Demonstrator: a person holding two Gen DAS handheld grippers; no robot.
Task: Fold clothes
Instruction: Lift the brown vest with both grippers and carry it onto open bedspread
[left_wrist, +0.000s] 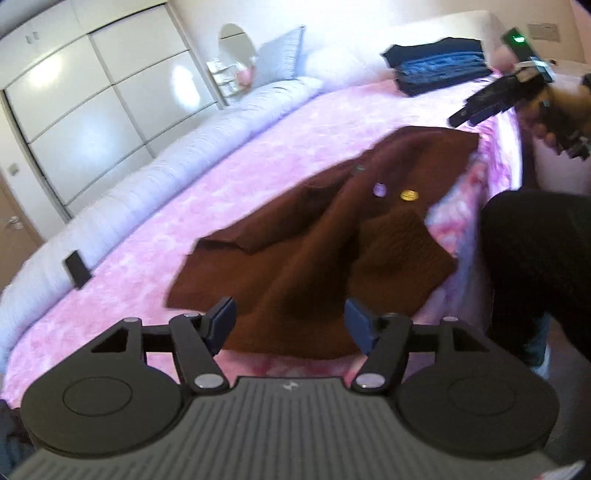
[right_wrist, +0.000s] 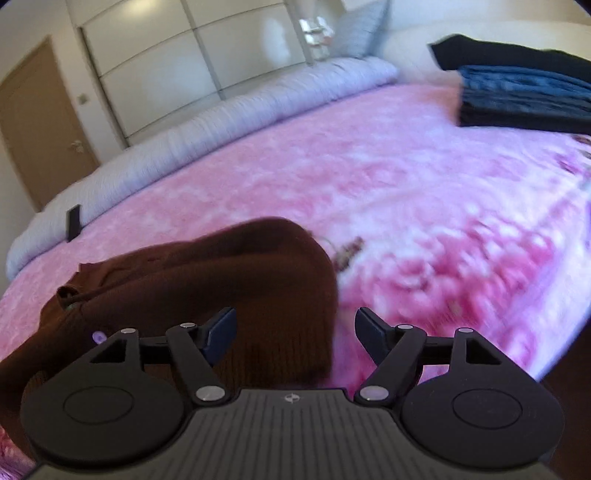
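Observation:
A brown knitted cardigan (left_wrist: 310, 251) with round buttons lies partly folded and rumpled on the pink bedspread (left_wrist: 155, 221). My left gripper (left_wrist: 291, 323) hovers open over its near hem, nothing between the fingers. Held in a hand at the upper right of the left wrist view, the right gripper (left_wrist: 480, 107) hangs above the garment's far edge. In the right wrist view my right gripper (right_wrist: 295, 332) is open above the cardigan (right_wrist: 221, 280), whose humped fold sits just ahead and left of the fingers.
A stack of folded dark blue and black clothes (left_wrist: 439, 66) rests at the head of the bed (right_wrist: 524, 92). A small black device (left_wrist: 77, 267) lies by the rolled white duvet (left_wrist: 155, 173). A person's dark-clad leg (left_wrist: 535, 266) stands at the bed's right side.

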